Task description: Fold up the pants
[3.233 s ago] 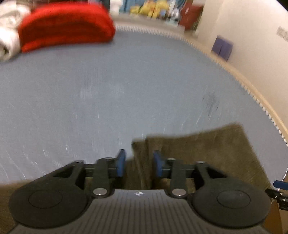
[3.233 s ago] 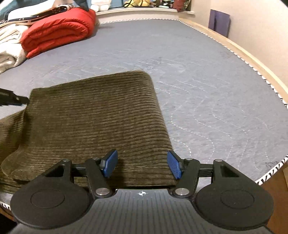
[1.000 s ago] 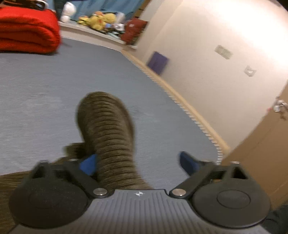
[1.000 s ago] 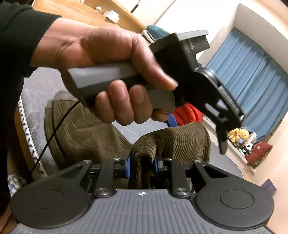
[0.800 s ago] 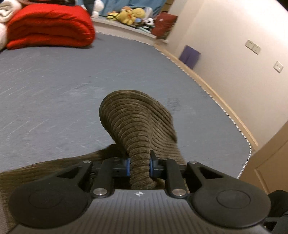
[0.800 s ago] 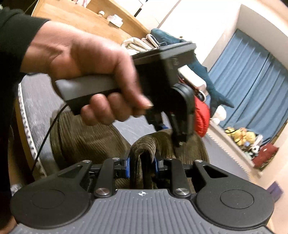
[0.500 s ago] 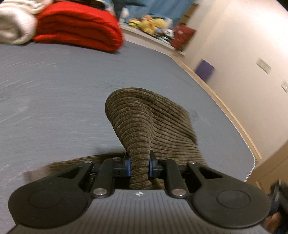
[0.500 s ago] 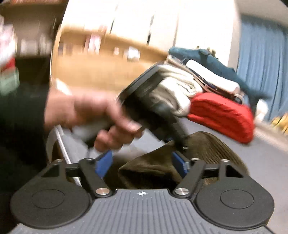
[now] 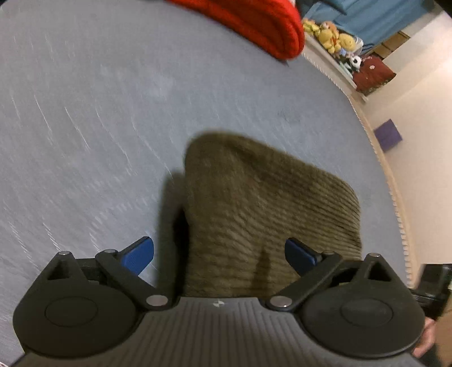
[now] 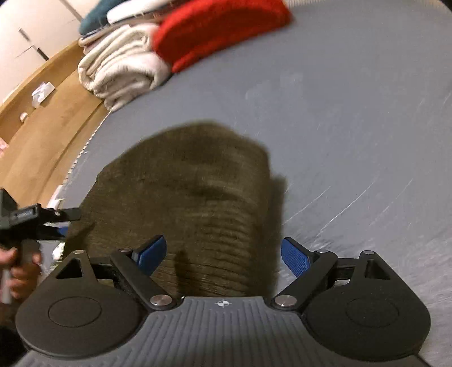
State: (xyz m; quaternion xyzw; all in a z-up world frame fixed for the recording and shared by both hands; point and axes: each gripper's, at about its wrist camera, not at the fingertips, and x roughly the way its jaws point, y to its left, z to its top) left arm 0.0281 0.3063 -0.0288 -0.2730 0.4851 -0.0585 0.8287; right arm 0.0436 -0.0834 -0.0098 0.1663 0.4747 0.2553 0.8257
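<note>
The brown corduroy pants (image 9: 262, 214) lie folded in a compact stack on the grey mattress (image 9: 99, 118). My left gripper (image 9: 219, 255) is open, its blue pads either side of the near edge of the stack, holding nothing. In the right wrist view the pants (image 10: 197, 197) lie just ahead of my right gripper (image 10: 223, 254), which is open and empty above their near edge. The left gripper (image 10: 42, 218) shows at the left edge of that view, held in a hand.
A folded red blanket (image 9: 254, 25) and a rolled white blanket (image 10: 121, 67) lie at the far side of the mattress. Stuffed toys (image 9: 336, 42) sit on a ledge. The mattress edge (image 9: 395, 197) runs along the right, with a wooden floor (image 10: 42, 135) beyond.
Both grippers have opened and let go of the pants. The raised fold has dropped flat onto the stack. Both grippers have pulled back over the near edge.
</note>
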